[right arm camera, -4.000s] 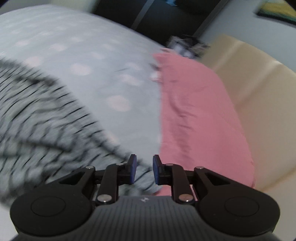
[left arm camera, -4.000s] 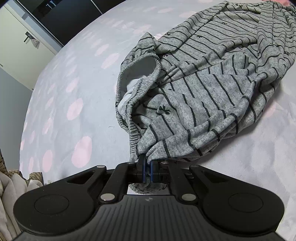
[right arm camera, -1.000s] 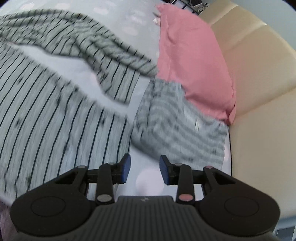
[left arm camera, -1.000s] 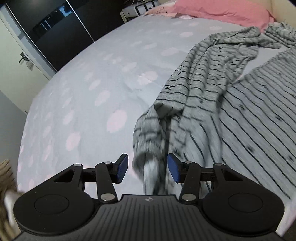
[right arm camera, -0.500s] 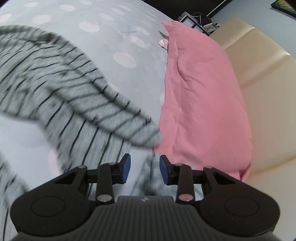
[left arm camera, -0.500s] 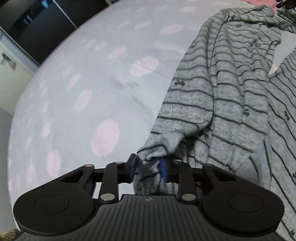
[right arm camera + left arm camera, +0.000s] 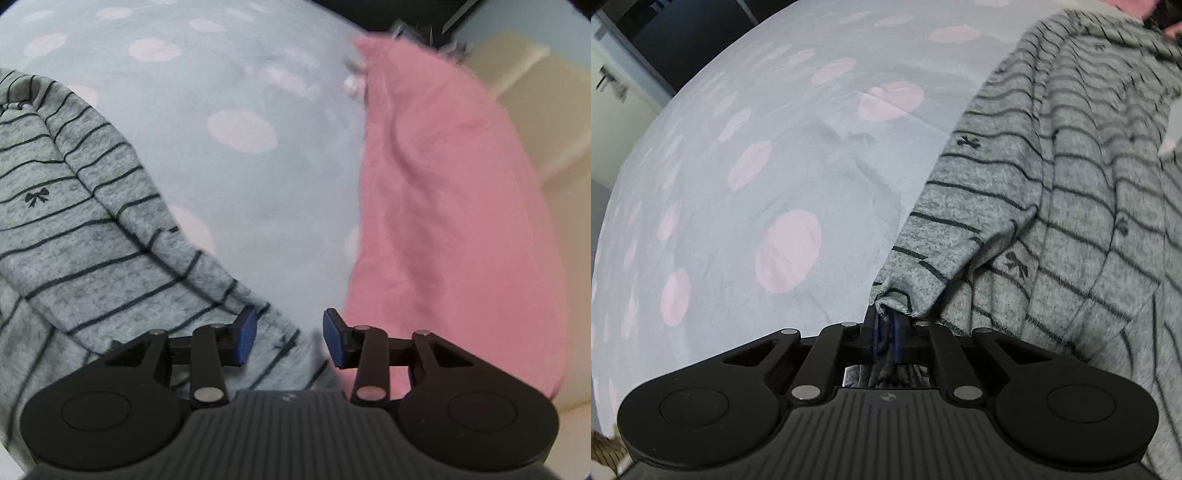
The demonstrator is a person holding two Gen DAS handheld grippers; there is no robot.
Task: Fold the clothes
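Note:
A grey garment [image 7: 1052, 192] with thin dark stripes and small bow prints lies spread on the bed. My left gripper [image 7: 885, 332] is shut on a bunched end of it, with cloth pinched between the blue pads. In the right wrist view the same striped garment [image 7: 85, 243] runs from the left down under my right gripper [image 7: 288, 338], which is open, with a tip of the cloth lying between and below its fingers.
The bed has a pale sheet with pink dots [image 7: 786, 251], also seen in the right wrist view [image 7: 240, 129]. A pink pillow [image 7: 454, 229] lies at the right against a cream headboard [image 7: 554, 129]. A dark wardrobe [image 7: 683, 37] stands beyond the bed.
My left gripper has closed from open onto the garment's bunched end. My right gripper has stayed open and moved lower over the garment's tip beside the pillow.

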